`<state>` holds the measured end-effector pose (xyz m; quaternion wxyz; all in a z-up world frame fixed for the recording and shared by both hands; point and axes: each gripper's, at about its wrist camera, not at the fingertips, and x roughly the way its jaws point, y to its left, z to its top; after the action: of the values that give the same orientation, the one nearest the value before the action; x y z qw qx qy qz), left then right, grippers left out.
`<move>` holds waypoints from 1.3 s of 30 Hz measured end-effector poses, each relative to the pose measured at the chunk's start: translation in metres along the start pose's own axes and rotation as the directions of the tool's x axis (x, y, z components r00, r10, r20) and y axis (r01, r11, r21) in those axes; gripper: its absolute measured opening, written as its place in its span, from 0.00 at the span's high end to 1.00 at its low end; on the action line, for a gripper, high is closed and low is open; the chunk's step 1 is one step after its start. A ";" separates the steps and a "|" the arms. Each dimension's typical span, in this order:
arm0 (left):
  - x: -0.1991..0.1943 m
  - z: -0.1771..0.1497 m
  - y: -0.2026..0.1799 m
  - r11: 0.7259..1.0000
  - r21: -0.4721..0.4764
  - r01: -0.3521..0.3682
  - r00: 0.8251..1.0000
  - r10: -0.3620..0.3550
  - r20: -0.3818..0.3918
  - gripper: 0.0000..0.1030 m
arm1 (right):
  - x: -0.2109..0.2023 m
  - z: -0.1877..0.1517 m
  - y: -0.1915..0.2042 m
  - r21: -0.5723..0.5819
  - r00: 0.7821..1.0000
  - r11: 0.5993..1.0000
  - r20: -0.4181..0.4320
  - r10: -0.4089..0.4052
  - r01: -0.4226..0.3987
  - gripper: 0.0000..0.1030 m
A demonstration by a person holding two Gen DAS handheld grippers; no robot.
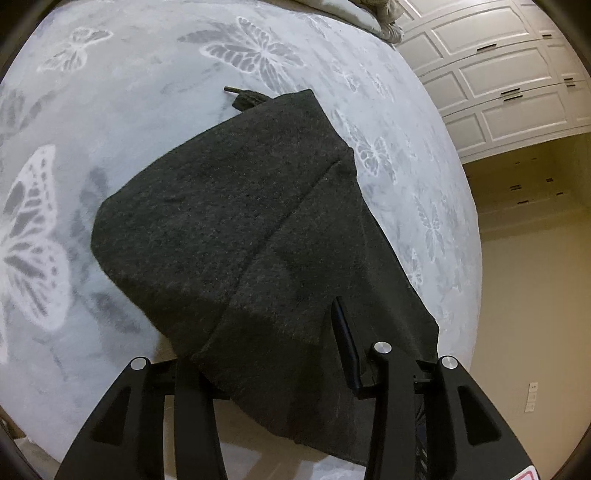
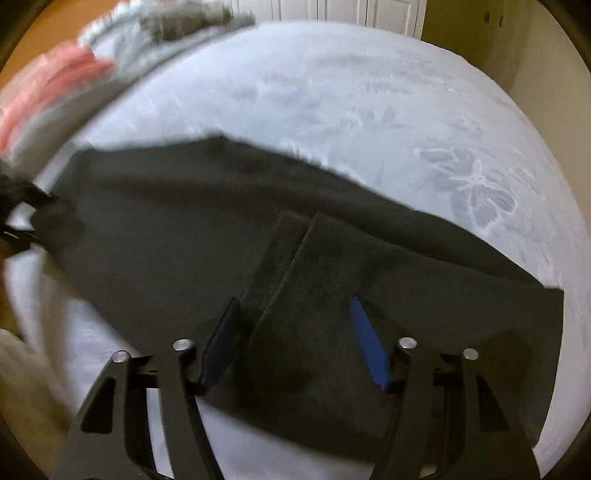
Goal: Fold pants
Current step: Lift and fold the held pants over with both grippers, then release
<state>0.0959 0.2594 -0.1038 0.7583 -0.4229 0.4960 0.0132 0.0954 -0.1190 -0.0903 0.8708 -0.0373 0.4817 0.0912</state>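
In the left wrist view, the dark grey pants [image 1: 236, 221] were seen folded over on a bed [image 1: 122, 122] covered by a pale sheet printed with butterflies. The near end of the cloth was draped over the left claw [image 1: 266, 343], hiding one finger; the other finger [image 1: 345, 343] stood clear of the fabric on its far side, so the jaws were apart and nothing was seen to be pinched. A drawstring tip [image 1: 231, 89] was seen poking out at the far edge of the pants. Crumpled bedding [image 1: 354, 14] lay at the head of the bed, and white panelled cabinets [image 1: 498, 74] stood beyond its right side.

In the right wrist view, which was blurred, the pants [image 2: 166, 229] were spread across the bed [image 2: 369, 92], with a folded leg end [image 2: 291, 258] lying between the fingers of the right claw [image 2: 295, 332]. The blue pads [image 2: 369, 347] were held apart, not pressing the cloth. Pink and grey clothing [image 2: 74, 70] was piled at the far left corner.
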 end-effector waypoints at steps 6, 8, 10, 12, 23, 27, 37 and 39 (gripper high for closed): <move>0.003 0.010 0.009 1.000 -0.007 0.027 0.999 -0.027 -0.032 0.75 | -0.059 0.018 -0.037 0.129 0.982 0.984 0.159 0.105 -0.126 0.93; 0.003 0.011 0.010 1.000 0.007 0.024 0.999 -0.023 -0.037 0.75 | -0.065 0.020 -0.024 0.090 0.971 0.980 0.176 0.162 -0.180 0.92; 0.003 0.010 0.007 1.000 0.024 0.010 0.999 -0.009 -0.030 0.76 | -0.036 0.015 -0.008 0.045 0.983 0.985 0.075 0.166 -0.169 0.84; 0.003 0.009 0.000 0.999 0.044 0.009 1.000 -0.008 -0.024 0.88 | 0.004 0.001 0.007 -0.006 0.996 0.996 -0.010 0.092 -0.092 0.83; -0.060 -0.045 -0.112 0.907 0.400 0.133 0.962 -0.216 0.170 0.91 | -0.114 0.007 -0.129 0.329 0.969 0.943 0.247 -0.032 -0.053 0.25; -0.035 -0.123 -0.178 0.720 0.662 0.206 0.963 -0.271 -0.005 0.68 | -0.119 -0.009 -0.183 0.468 0.973 0.881 0.228 -0.045 -0.069 0.25; -0.022 -0.166 -0.177 0.667 0.734 0.125 0.982 -0.187 0.003 0.23 | -0.077 -0.029 -0.140 0.357 0.979 0.912 0.114 0.171 -0.201 0.18; -0.027 -0.145 -0.169 0.730 0.673 0.121 0.981 -0.192 0.031 0.23 | -0.063 -0.027 -0.122 0.323 0.970 0.915 0.080 0.230 -0.243 0.18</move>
<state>0.0495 0.0667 0.0012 0.8810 -0.1626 0.3925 -0.2083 0.0640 -0.2501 -0.0537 0.8568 0.1695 0.4733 0.1146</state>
